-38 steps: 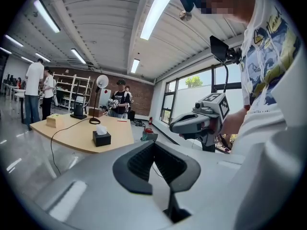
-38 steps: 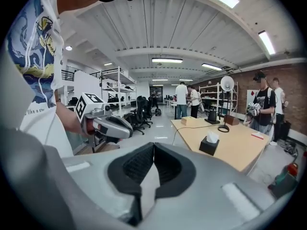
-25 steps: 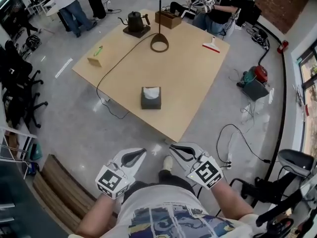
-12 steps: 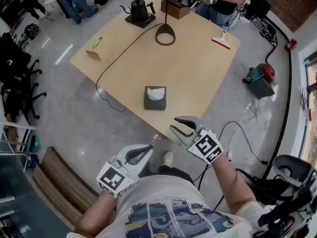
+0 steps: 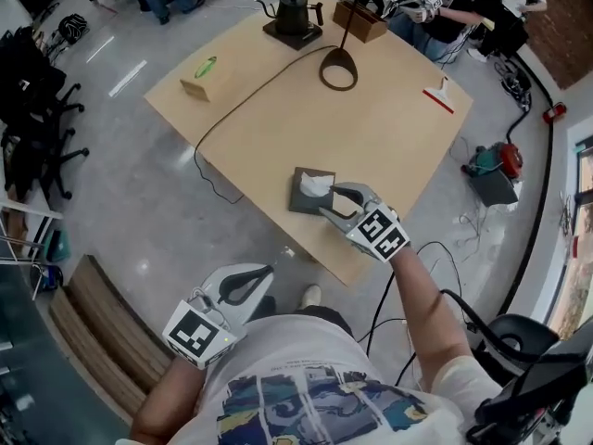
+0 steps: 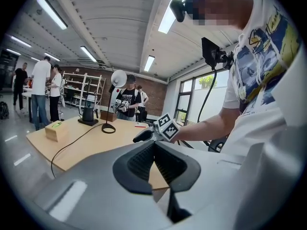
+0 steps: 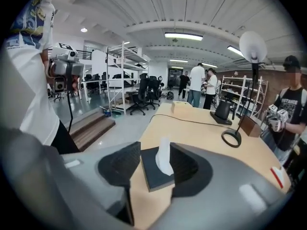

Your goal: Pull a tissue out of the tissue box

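A dark grey tissue box (image 5: 306, 196) lies near the front corner of the wooden table (image 5: 269, 109), with a white tissue (image 5: 316, 185) sticking up from its slot. My right gripper (image 5: 331, 200) reaches over the table edge to the box. Its jaws have just been opening and stand apart. In the right gripper view the tissue (image 7: 164, 157) rises between the two pads (image 7: 125, 163), which do not touch it, above the box (image 7: 152, 174). My left gripper (image 5: 267, 271) hangs low by my body, off the table, with its pads (image 6: 141, 159) together and nothing in them.
Farther back on the table are a lamp base ring (image 5: 339, 68), a black kettle (image 5: 294, 12), a wooden box (image 5: 359, 21), a small cardboard box (image 5: 204, 74), a red-edged scraper (image 5: 439, 95) and a cable (image 5: 243, 95). Another person (image 5: 445, 7) sits beyond it. Office chairs (image 5: 32, 109) stand at the left.
My right gripper has swung forward and down from beside my body to the tissue box, and its jaws have opened. The left gripper stays shut near my body. I have stepped closer to the table.
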Available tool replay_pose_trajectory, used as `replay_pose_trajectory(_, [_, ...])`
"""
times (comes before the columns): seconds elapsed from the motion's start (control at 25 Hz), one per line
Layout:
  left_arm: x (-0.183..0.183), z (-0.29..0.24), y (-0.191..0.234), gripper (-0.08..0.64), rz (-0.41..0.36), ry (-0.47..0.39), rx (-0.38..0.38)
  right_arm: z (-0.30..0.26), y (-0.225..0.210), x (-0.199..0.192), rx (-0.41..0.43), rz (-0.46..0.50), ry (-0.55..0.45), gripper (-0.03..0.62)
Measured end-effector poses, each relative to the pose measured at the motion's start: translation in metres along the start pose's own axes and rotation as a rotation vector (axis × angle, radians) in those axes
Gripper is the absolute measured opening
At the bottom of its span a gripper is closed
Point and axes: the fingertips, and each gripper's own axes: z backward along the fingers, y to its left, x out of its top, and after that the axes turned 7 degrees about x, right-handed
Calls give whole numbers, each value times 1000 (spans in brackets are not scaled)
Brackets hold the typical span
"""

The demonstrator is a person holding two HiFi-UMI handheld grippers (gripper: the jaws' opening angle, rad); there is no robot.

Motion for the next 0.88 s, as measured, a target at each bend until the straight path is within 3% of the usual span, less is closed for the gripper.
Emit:
replay_pose_trajectory(0.36, [-8, 18, 28, 8, 26, 8, 64, -46, -38, -17, 79, 65, 140, 202])
replay_pose_trajectory(0.6, [-11, 16, 37, 8, 46, 26, 80, -64, -48, -36, 161, 25, 213, 227])
replay_pose_trajectory(0.88, [-8, 9, 39, 8, 53, 22, 76, -71, -42, -45, 235, -18, 225, 223])
